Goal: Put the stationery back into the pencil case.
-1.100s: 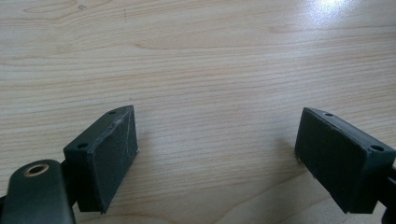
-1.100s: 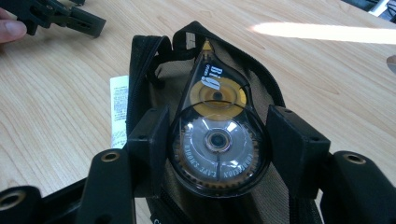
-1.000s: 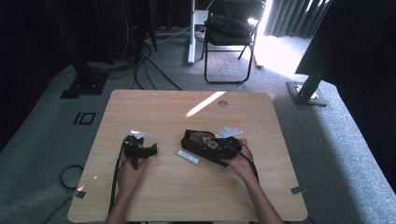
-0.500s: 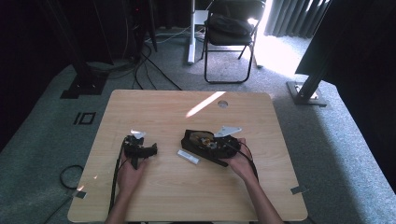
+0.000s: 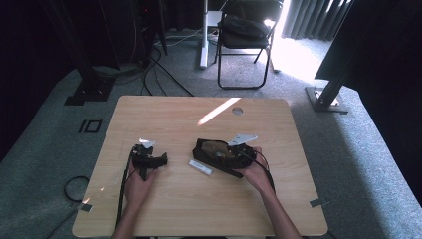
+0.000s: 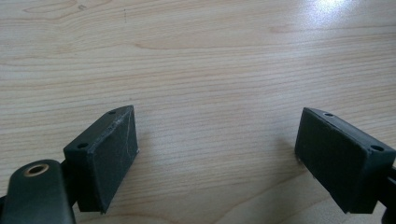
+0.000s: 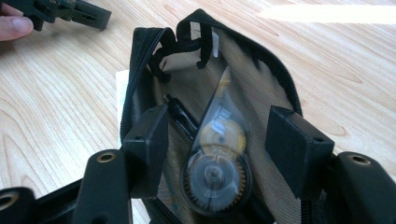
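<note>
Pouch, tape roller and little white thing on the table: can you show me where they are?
Black pouch (image 7: pixel 154 42), right gripper view, on its zipper edge.
Correction tape roller (image 7: pixel 215 172), right gripper view, on its gear wheel.
White strip (image 5: pixel 200 167), high view, on its middle.

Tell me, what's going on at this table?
A person sits at a wooden table with a hand-held gripper in each hand. The right gripper hovers over an open black zip pouch, its jaws having just opened a little wider. Between them lies a clear correction-tape dispenser inside the pouch; the pads do not press it. The left gripper rests open over bare wood. A small white flat object lies beside the pouch.
</note>
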A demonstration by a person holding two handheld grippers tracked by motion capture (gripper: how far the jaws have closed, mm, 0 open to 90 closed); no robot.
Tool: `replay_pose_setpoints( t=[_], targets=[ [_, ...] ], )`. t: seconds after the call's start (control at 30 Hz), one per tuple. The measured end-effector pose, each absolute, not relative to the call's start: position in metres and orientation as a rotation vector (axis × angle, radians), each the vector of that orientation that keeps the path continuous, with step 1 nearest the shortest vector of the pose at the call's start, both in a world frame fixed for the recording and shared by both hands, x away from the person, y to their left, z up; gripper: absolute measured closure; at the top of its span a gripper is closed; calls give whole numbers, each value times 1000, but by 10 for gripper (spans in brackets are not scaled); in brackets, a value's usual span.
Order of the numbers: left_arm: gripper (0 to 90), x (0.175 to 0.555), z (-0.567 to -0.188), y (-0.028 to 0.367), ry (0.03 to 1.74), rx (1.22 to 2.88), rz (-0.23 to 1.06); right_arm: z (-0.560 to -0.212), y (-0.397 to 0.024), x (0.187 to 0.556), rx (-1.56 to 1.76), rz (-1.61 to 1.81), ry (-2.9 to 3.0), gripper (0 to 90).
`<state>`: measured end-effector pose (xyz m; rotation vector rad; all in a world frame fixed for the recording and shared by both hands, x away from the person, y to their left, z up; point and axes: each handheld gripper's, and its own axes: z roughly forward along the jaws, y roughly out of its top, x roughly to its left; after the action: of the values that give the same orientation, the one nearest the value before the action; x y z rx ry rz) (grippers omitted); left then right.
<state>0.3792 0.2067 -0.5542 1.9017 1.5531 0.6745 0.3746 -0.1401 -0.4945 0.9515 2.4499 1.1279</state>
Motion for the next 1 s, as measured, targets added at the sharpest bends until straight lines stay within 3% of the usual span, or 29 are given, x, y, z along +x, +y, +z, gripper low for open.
replay_pose_setpoints(
  t=[0.47,1.0],
  targets=[
    [134,379,-554,207,1553,1901,675,-480,-138,361,907,1184,2371,546],
    [134,379,-554,207,1553,1901,674,-475,-120,348,813,1223,2388,595]
  ],
)
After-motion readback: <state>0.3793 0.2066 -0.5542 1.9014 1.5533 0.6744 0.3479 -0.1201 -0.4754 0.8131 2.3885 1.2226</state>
